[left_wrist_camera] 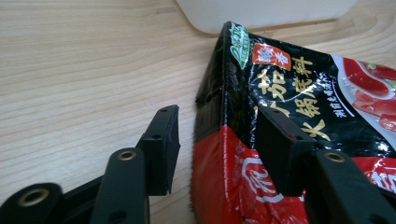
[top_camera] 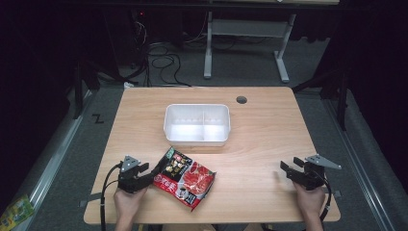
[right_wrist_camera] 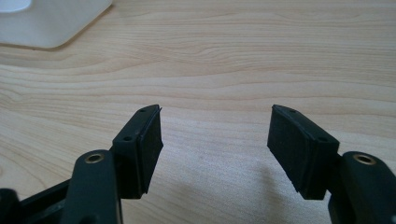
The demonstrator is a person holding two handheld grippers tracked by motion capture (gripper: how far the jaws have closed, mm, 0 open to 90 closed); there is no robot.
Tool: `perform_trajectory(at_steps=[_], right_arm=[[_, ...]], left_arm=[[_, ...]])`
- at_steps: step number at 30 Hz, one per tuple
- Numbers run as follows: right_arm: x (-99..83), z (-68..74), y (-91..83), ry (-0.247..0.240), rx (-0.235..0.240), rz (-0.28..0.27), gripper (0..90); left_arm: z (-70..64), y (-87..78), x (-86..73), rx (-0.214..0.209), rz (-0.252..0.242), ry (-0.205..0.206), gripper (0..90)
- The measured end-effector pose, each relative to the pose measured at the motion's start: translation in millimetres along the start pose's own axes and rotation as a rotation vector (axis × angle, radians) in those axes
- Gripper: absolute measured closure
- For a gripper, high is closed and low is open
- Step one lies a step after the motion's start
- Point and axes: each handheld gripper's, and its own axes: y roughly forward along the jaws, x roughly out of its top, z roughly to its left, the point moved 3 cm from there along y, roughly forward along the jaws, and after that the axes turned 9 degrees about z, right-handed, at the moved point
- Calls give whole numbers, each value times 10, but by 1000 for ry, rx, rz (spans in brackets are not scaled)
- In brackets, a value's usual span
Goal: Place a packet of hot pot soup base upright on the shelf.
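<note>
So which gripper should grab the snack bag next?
The left gripper. Its open jaws already straddle the edge of the bag, while the right gripper sits open over bare table, far from it.

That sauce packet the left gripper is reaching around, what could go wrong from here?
The left gripper is open and straddles only the sauce packet's edge, so a shallow pinch on glossy film might slip. Closing could also crease the pouch or push it along the table. Carried by one edge, it may sag and catch the rim of the white bin.
</note>
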Motion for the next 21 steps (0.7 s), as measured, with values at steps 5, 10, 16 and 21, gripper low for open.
perform_trajectory(at_steps=[5,10,16,21], right_arm=[[-1,1,-1,-3,0,1,358],[-1,2,0,-1,1,1,357],[1,8,6,-7,-2,6,357],[-1,15,9,-8,-5,14,356]], left_arm=[[-13,74,-11,-14,21,-10,527],[-37,139,-25,-29,37,-30,547],[-75,176,-33,-31,47,-29,578],[-94,183,-32,-48,53,-39,665]])
